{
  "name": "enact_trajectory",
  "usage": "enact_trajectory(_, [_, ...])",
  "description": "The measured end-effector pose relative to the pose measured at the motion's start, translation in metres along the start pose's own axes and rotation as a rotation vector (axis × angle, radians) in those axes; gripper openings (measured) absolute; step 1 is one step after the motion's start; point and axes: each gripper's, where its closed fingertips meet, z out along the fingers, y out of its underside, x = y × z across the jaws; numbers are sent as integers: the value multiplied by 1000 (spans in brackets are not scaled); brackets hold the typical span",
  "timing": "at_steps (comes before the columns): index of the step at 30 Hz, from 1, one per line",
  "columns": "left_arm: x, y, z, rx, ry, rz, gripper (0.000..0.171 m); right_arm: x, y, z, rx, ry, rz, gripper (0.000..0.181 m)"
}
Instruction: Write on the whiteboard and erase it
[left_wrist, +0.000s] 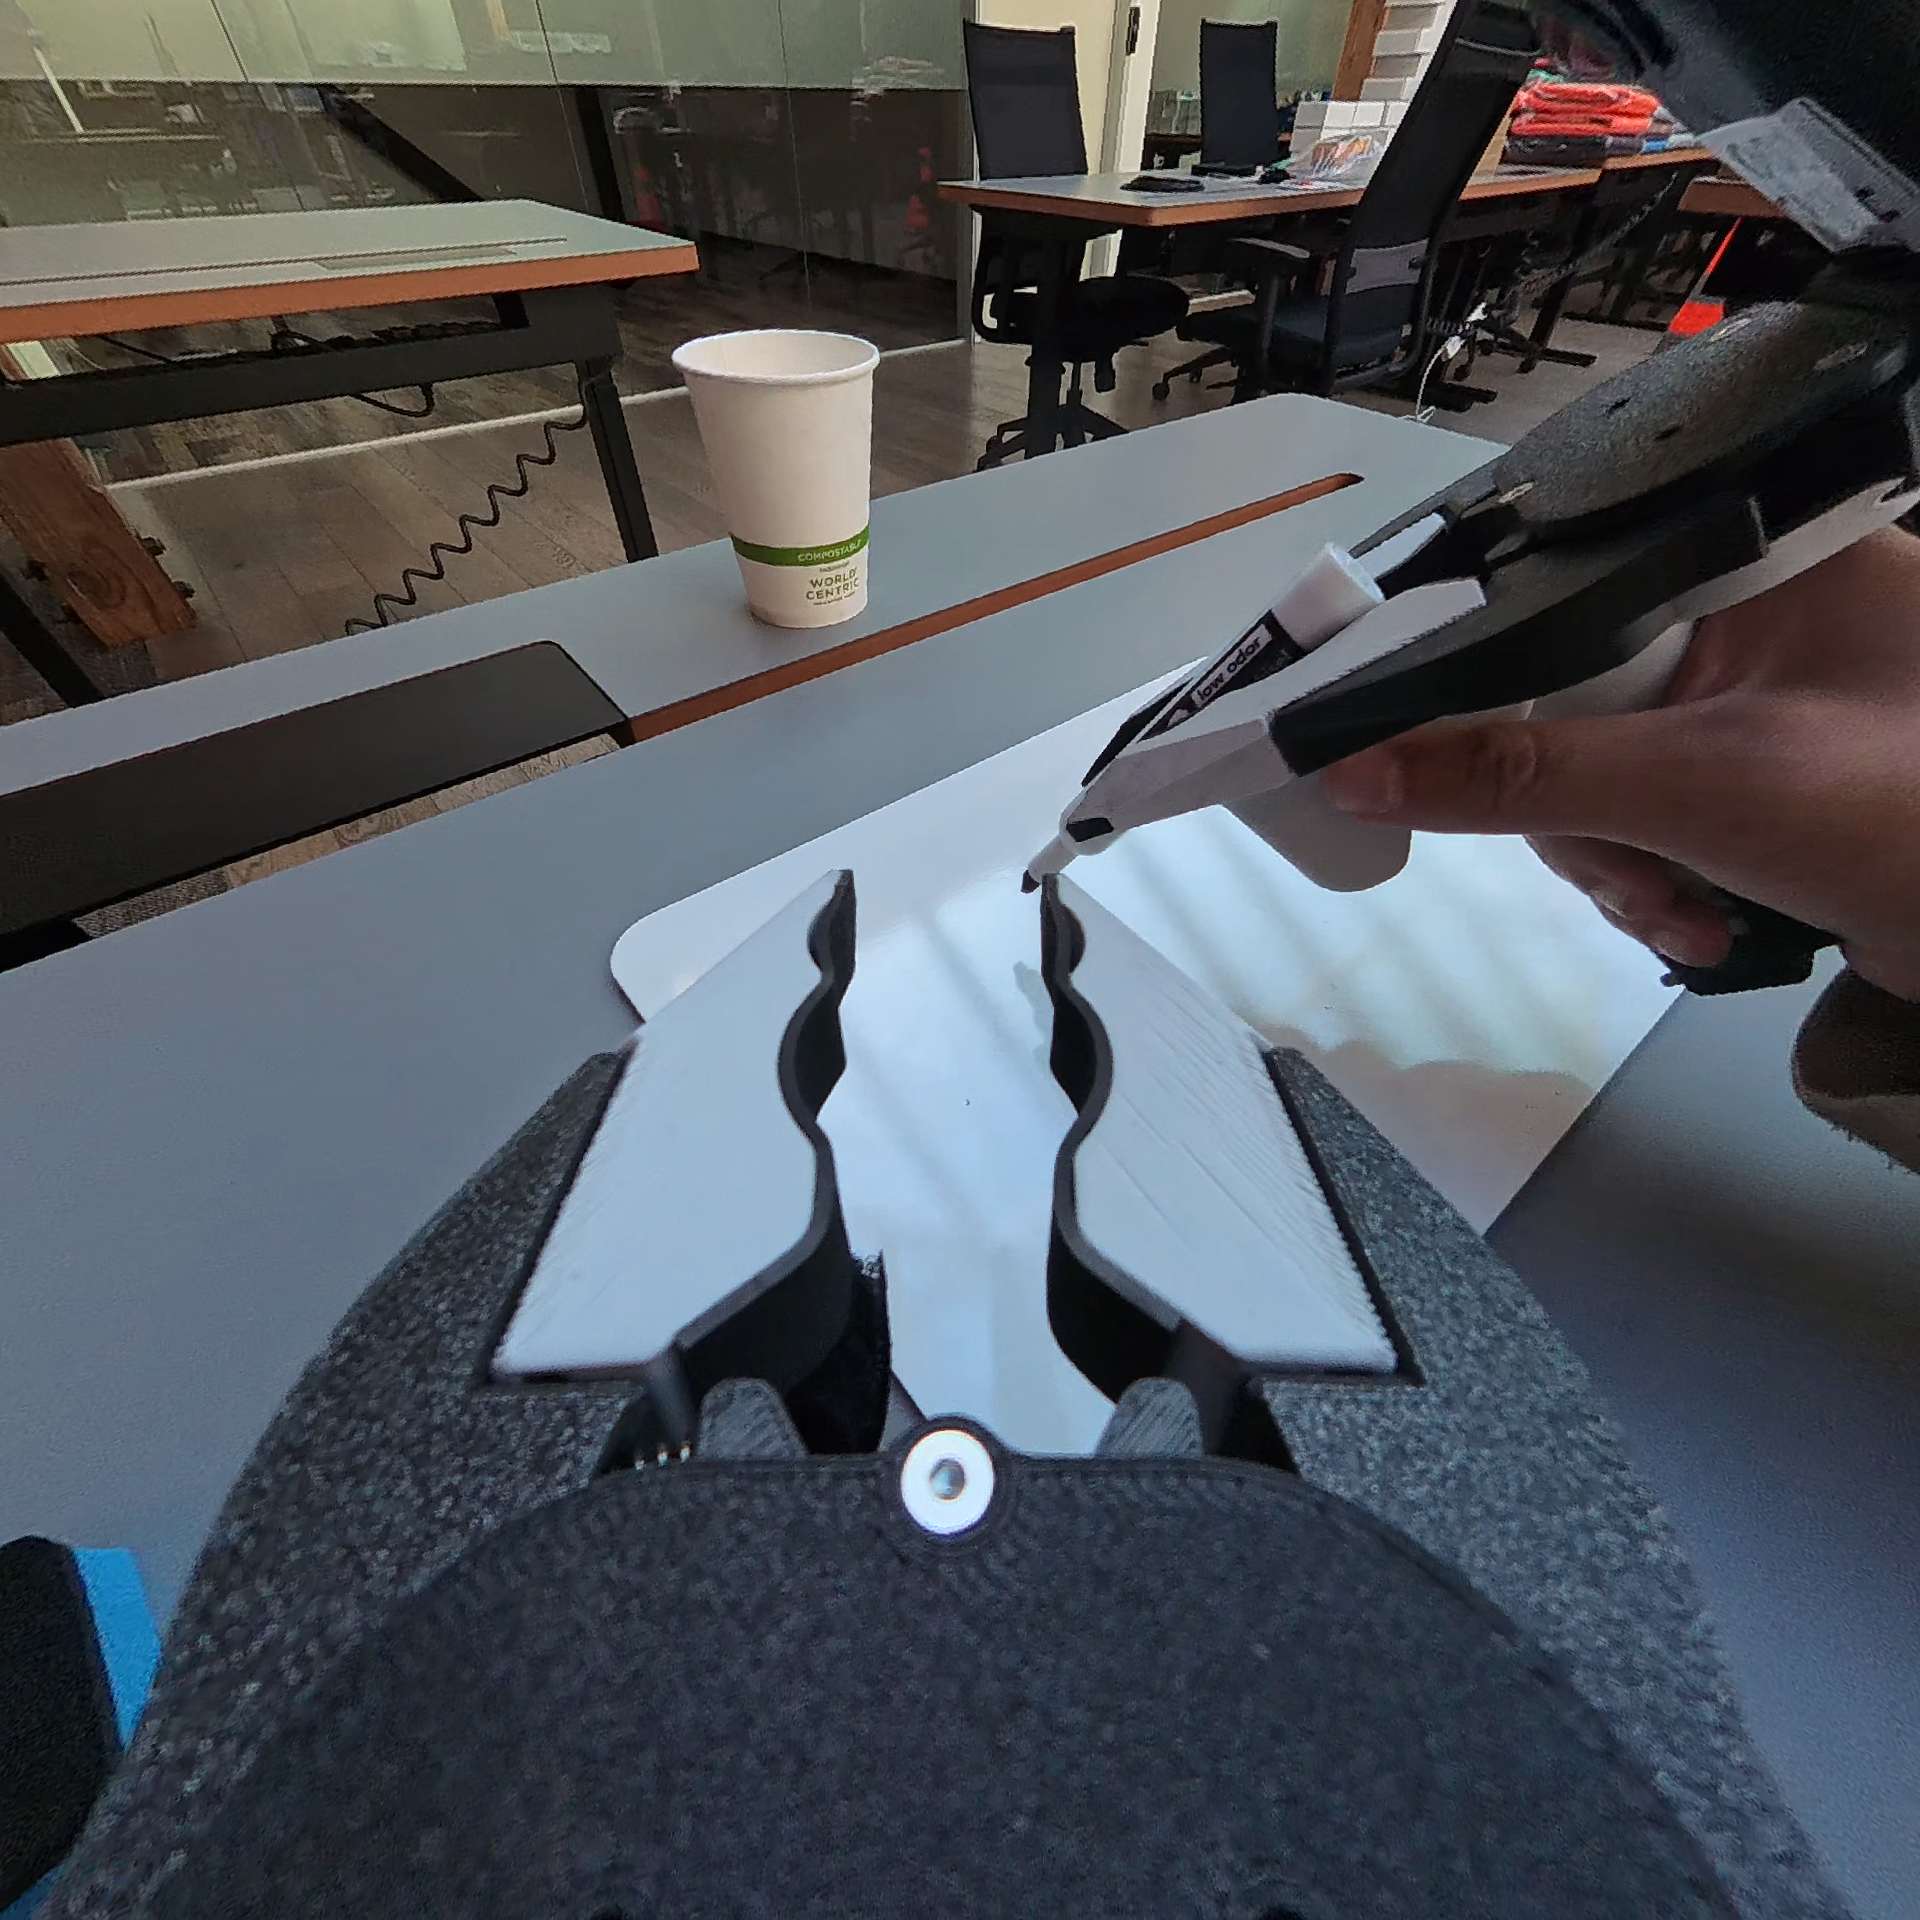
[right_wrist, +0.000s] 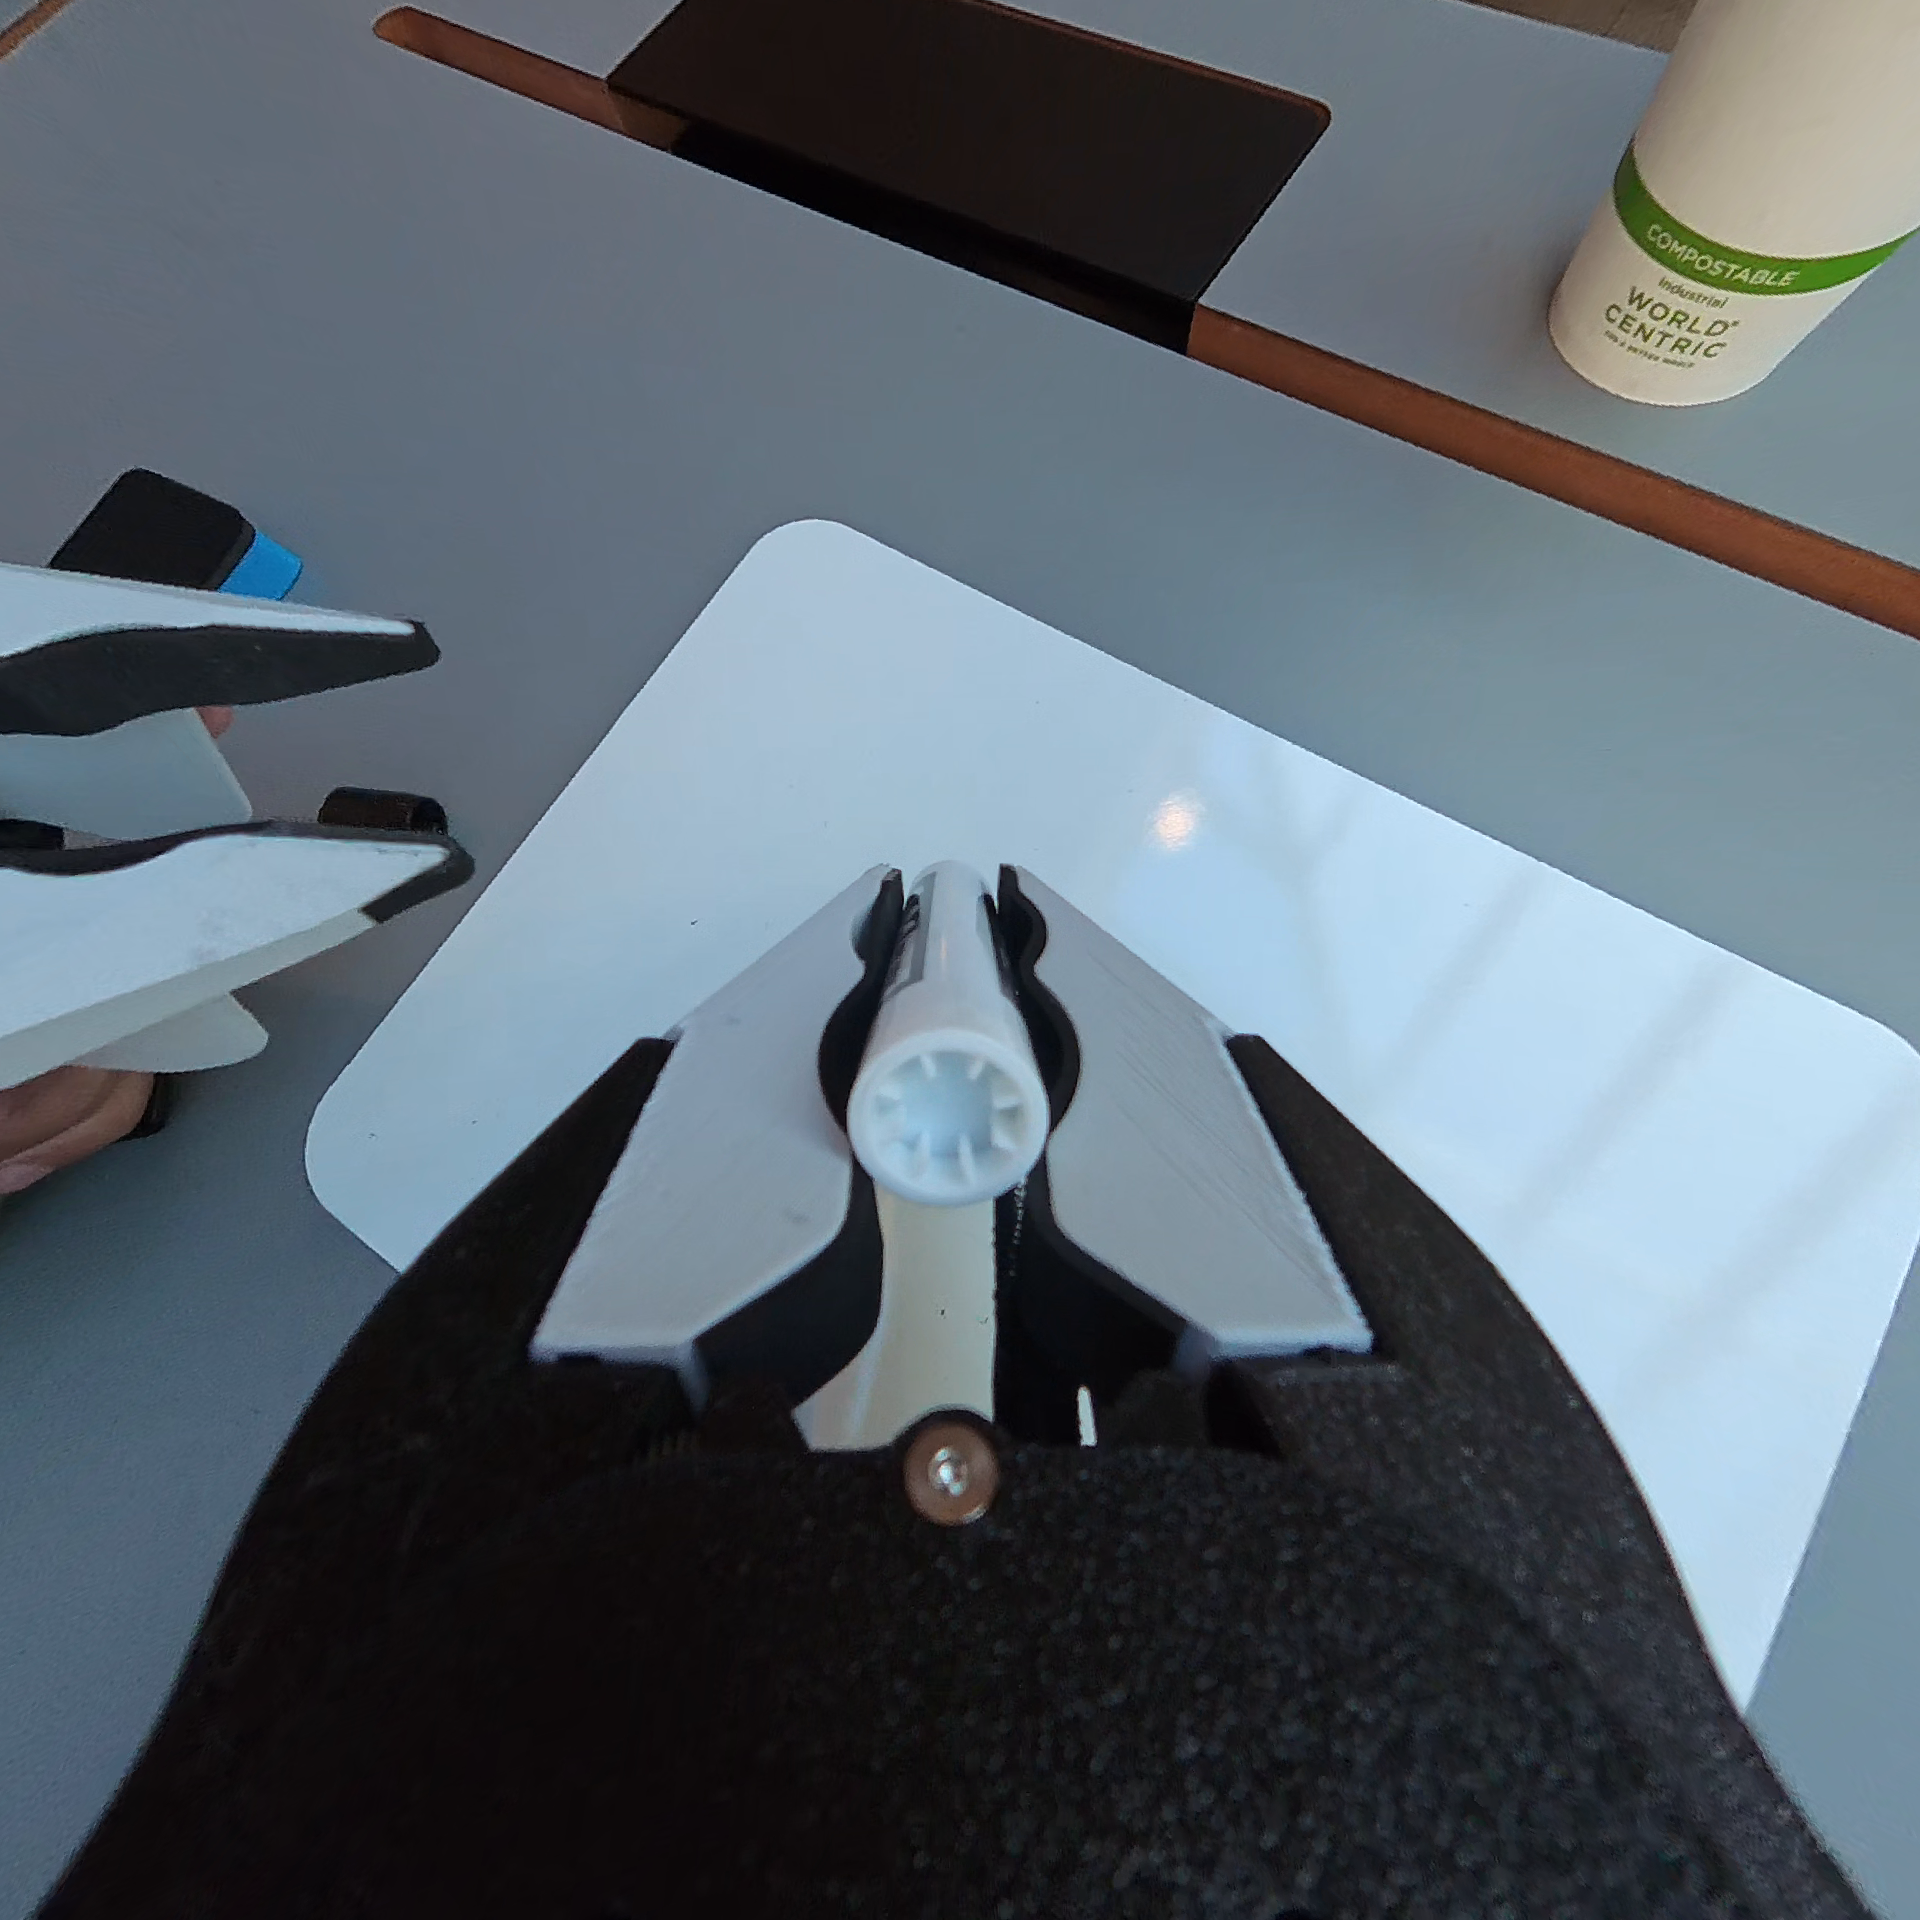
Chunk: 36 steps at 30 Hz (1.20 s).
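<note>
White and glossy, a small whiteboard (left_wrist: 1299, 997) lies flat on the grey table (left_wrist: 312, 1039) in the left wrist view. The left gripper (left_wrist: 948, 883) hangs over the board's near part with its two fingers spread apart and nothing between them. At two o'clock the right gripper (left_wrist: 1101, 810) comes in slanting down, held by a hand (left_wrist: 1714, 810), and pinches a white marker (left_wrist: 1247, 665). The marker's dark tip is at the board surface, just beside the left gripper's right fingertip; whether it actually touches the board is hard to tell here. At eleven o'clock, well apart, a white paper cup (left_wrist: 790, 468) with a green band stands upright beyond a wood-edged slot (left_wrist: 987, 603) in the table.

In the right wrist view the right gripper (right_wrist: 940, 883) is pressed onto the marker (right_wrist: 940, 1039), whose open butt end faces the camera while its barrel runs forward between the fingers toward the whiteboard (right_wrist: 1403, 987). At nine o'clock the left gripper (right_wrist: 447, 748) shows with its fingers parted, over the board's left edge. Behind it at ten o'clock a black block with a blue part (right_wrist: 187, 540) lies on the table (right_wrist: 520, 416). The paper cup (right_wrist: 1745, 208) stands at one o'clock.
</note>
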Motion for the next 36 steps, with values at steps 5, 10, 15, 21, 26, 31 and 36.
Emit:
enact_trajectory(5, [6,5,0,-17,22,0,36,1,6,11,-7,37,-4,18])
enact_trajectory(10, [7,9,1,-32,43,-36,36,6,7,16,-9,55,1,18])
enact_trajectory(15, [6,9,0,-32,52,-66,36,10,6,17,3,68,1,18])
enact_trajectory(21, [7,10,-1,-39,55,-68,36,9,3,20,8,69,-21,18])
enact_trajectory(26, [8,10,-1,-41,54,-63,36,7,2,22,-1,67,-39,18])
enact_trajectory(31, [9,11,-1,-46,53,-57,36,1,2,23,-9,44,-43,18])
enact_trajectory(36, [11,11,-1,-45,52,-47,36,-6,3,23,-17,32,-59,18])
